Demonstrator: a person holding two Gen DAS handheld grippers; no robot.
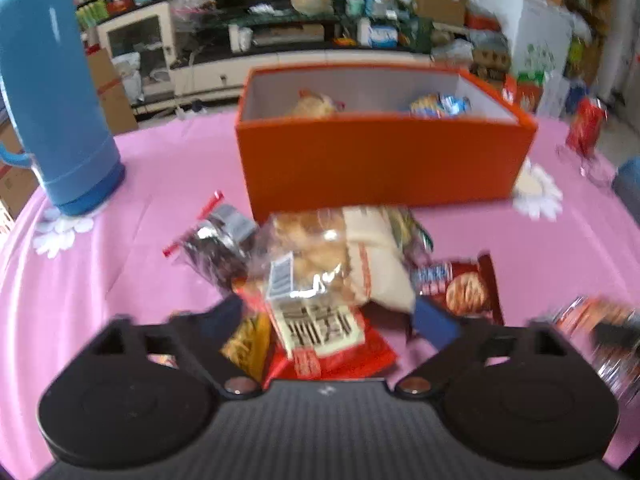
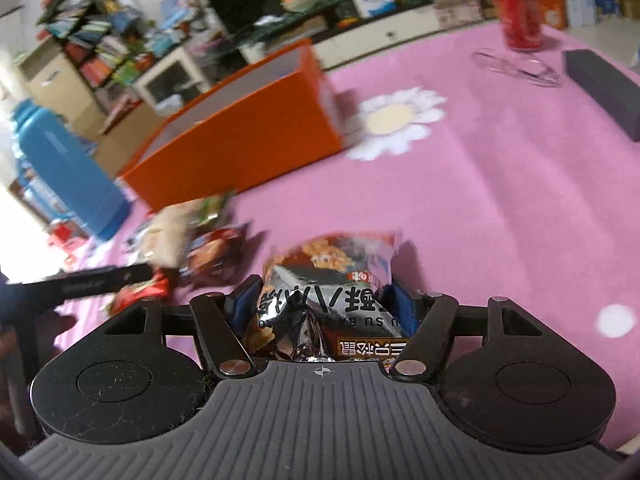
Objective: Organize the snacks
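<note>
The right gripper point(image 2: 324, 304) is clamped on a silver-and-black snack packet point(image 2: 324, 280), its blue pads pressing both sides of the crinkled foil; the packet's lower end is hidden behind the gripper body. Large printed characters run across it upside down, and only the Latin fragments "SU BA" can be picked out. The left gripper point(image 1: 332, 316) stands wide apart over the snack pile point(image 1: 320, 280) with nothing pinched; one blue pad point(image 1: 436, 326) shows clearly, the other finger is a dark smear.

The pile lies on the pink tablecloth point(image 1: 120, 280), just in front of the orange box point(image 1: 384, 160). Motion blur makes an exact count unsafe (roughly six packets): a clear bag of golden pastries point(image 1: 308, 248) with a barcode sticker, a cream pouch point(image 1: 376, 264), a dark bag with a red zip strip point(image 1: 216, 244), a brown biscuit packet point(image 1: 468, 292), a yellow one point(image 1: 248, 340), and a red one point(image 1: 352, 356) partly buried. The writing on them is unreadable.

Inside the box two snacks peek above the wall, one tan point(image 1: 316, 104), one blue and white point(image 1: 440, 105); the rest of its floor is hidden. One blue thermos point(image 1: 56, 92) stands to the left, cut off at the top. From the right wrist view, one red can point(image 2: 518, 12), a pair of glasses point(image 2: 516, 67) and a dark case point(image 2: 604, 88) lie well apart beyond a white daisy print point(image 2: 394, 120).
</note>
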